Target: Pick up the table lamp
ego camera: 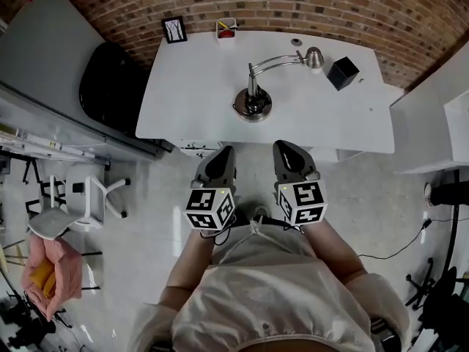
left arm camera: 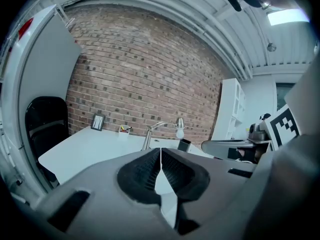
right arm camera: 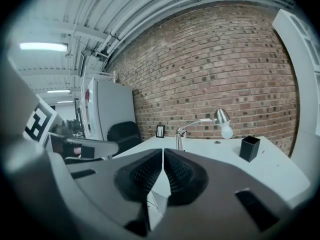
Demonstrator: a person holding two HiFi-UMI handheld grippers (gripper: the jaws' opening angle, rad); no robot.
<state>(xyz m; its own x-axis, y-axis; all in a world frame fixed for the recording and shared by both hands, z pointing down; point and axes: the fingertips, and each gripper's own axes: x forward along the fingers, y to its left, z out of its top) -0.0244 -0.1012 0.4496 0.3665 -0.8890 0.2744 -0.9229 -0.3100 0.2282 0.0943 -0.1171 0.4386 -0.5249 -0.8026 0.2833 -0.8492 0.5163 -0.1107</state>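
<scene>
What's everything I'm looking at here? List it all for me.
table: one, white, by the brick wall
table lamp: one, silver, mid-table, arm bent rightward
box: one, black, right of the lamp's head
picture frame: one, black, table's back left corner
cup: one, white, back edge, beside the frame
office chair: one, black, left of the table
chair: one, white, on the floor at left
left gripper: one, grey, shut, empty, short of the table
right gripper: one, grey, shut, empty, beside the left

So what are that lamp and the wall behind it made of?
Lamp: probably polished metal, silvery, with bright glints along arm and base. Wall: bare brick, reddish-brown, matte, pale mortar lines showing.
</scene>
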